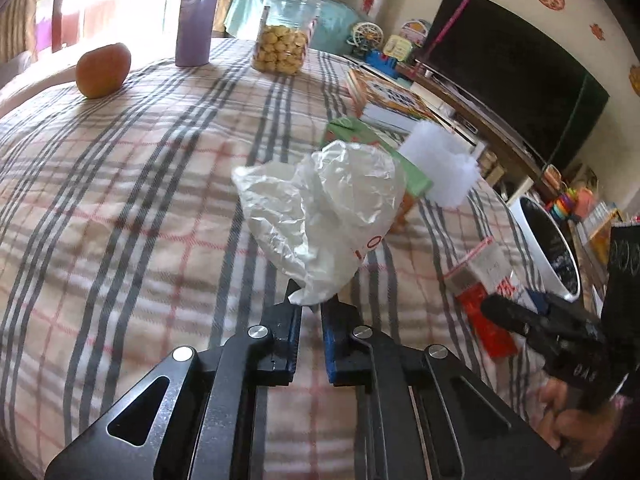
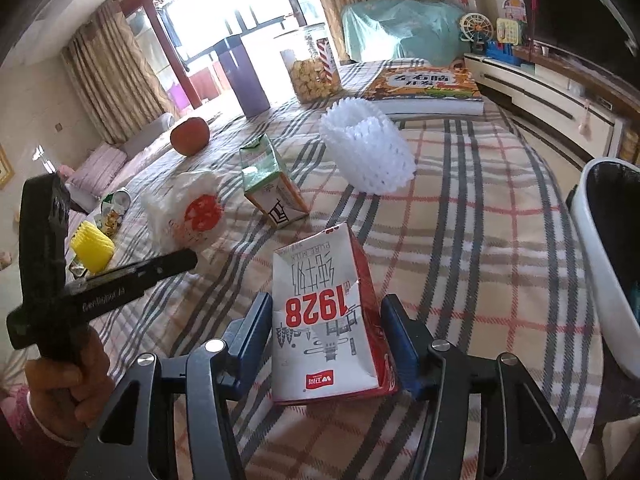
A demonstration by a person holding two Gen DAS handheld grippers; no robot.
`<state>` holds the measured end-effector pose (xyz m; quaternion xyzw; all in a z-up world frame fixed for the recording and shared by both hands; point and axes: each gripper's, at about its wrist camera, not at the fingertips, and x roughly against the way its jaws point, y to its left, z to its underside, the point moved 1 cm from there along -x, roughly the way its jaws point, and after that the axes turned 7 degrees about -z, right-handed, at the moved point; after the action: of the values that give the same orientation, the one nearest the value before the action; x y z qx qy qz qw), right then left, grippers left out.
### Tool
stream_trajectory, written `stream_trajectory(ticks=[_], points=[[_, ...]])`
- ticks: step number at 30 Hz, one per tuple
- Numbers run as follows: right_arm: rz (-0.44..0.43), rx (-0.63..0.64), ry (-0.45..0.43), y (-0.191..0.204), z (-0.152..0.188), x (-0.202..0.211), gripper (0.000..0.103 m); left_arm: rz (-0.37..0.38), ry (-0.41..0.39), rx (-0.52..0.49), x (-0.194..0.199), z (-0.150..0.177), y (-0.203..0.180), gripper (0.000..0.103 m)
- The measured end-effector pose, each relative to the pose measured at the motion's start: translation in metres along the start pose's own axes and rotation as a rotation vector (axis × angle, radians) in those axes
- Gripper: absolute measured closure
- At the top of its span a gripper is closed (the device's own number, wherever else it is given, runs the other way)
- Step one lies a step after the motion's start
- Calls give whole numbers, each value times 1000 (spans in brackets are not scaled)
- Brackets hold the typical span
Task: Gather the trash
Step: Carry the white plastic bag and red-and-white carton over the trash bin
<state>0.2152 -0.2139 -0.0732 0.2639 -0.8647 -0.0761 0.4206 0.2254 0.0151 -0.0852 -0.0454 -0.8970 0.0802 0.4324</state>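
My left gripper [image 1: 311,309] is shut on the crumpled white plastic bag [image 1: 320,216] and holds it above the plaid tablecloth; the bag also shows in the right wrist view [image 2: 188,210]. My right gripper [image 2: 324,320] is open, its blue fingers on either side of the red and white milk carton [image 2: 326,320], which lies on the cloth; the carton also shows in the left wrist view [image 1: 486,300]. A green and orange carton [image 2: 270,182] and a white foam net sleeve [image 2: 366,148] lie further back. The white bin [image 2: 600,272] stands at the right table edge.
An orange fruit [image 1: 103,70], a purple flask [image 1: 198,14], a jar of snacks [image 1: 284,34] and a book [image 2: 428,88] sit at the far side of the table. Yellow foam netting [image 2: 92,246] lies at the left. A TV cabinet runs along the right wall.
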Motion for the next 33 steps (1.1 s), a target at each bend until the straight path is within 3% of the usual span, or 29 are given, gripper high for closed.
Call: stream_trajectory(ticks=[16,33], points=[[12,-11,-58,-5,8,40,46,33,26,-79,30,30,-34,95],[43,-66,-125,-36,21,85,46,78,31,-217,38,39,-104,95]])
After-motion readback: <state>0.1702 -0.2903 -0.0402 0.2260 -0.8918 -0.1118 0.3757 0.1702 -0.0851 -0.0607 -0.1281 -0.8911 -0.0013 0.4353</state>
